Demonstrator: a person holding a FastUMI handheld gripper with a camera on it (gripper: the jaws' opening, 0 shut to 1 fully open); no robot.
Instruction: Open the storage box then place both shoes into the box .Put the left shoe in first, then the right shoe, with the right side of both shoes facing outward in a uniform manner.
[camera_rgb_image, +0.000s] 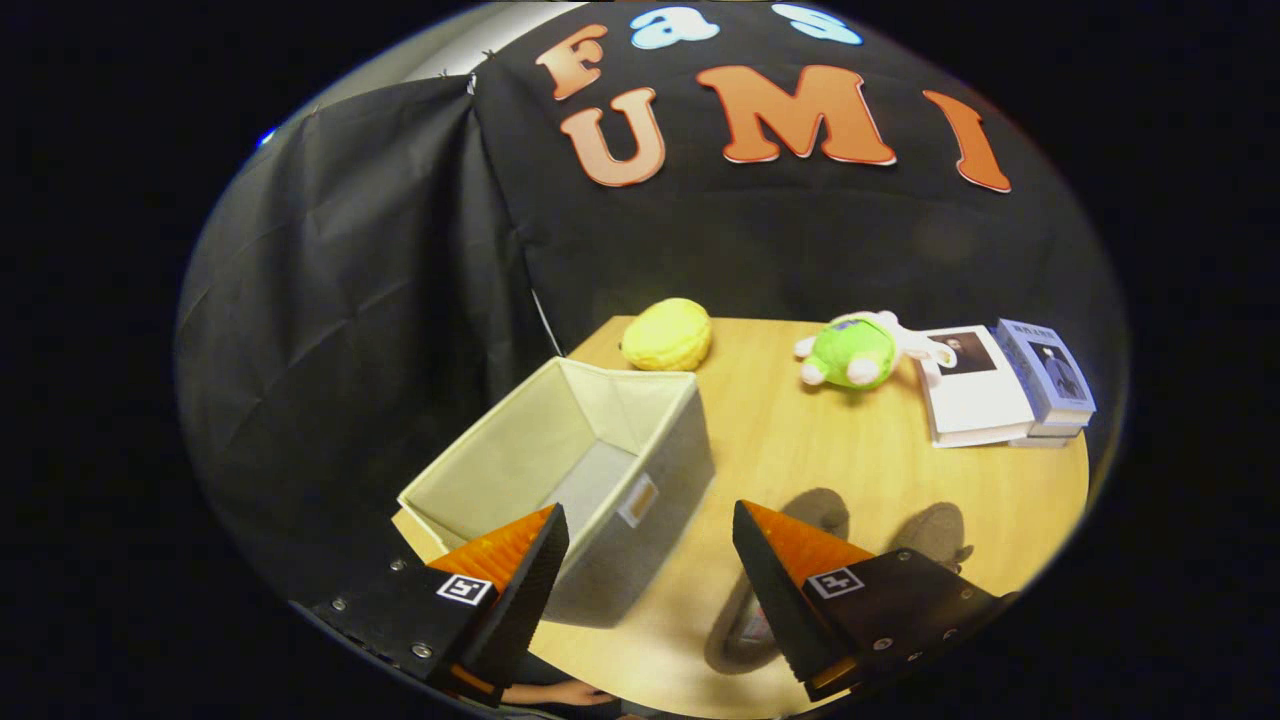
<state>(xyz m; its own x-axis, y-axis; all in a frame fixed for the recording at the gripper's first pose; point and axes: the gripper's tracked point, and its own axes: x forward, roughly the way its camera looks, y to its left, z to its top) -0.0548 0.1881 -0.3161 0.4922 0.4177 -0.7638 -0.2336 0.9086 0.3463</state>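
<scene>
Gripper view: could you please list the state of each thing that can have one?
storage box: open, upright, nothing visible inside
gripper: open, fingers apart, holding nothing
yellow plush: resting on table
green plush toy: lying beside books
books: closed, stacked

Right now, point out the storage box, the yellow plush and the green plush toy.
storage box (668, 440): gripper view, on its grey outer side wall, ahead of the open fingers.
yellow plush (667, 334): gripper view, middle of its rounded body, beyond the box.
green plush toy (852, 353): gripper view, middle of its green body, beside the books.
</scene>
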